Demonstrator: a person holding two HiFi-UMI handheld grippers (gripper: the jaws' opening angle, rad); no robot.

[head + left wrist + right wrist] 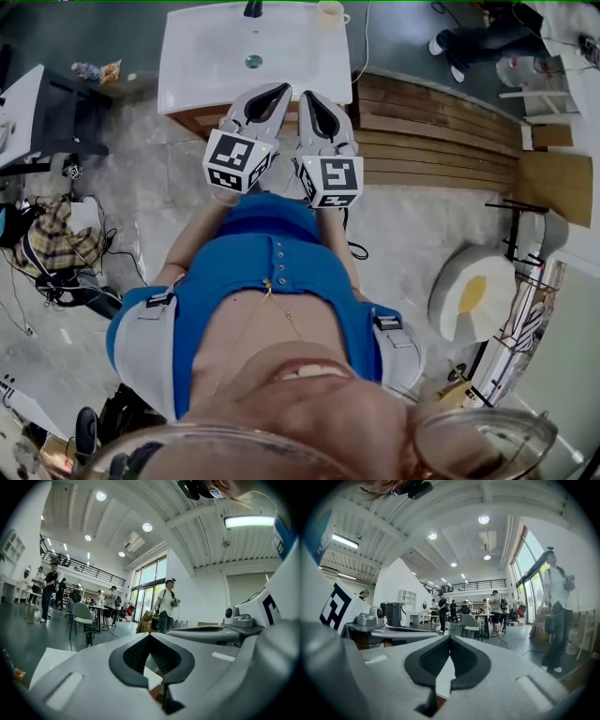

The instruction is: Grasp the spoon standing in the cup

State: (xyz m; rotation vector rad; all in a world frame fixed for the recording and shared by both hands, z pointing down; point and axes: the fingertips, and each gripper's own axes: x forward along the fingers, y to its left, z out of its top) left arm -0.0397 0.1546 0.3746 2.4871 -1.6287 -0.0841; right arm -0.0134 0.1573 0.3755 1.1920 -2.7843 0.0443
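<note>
The left gripper (278,89) and the right gripper (307,96) are held side by side, close together, both pointed at the near edge of a white bench (202,66). In the left gripper view the fingers (137,652) are seen closed, tips met, with nothing between them. In the right gripper view the fingers (435,656) are likewise pressed together on nothing. The cup (330,14) is seen at the bench's far right corner, well apart from both grippers; a spoon in it cannot be made out. A small round thing (254,61) lies near the bench's middle.
</note>
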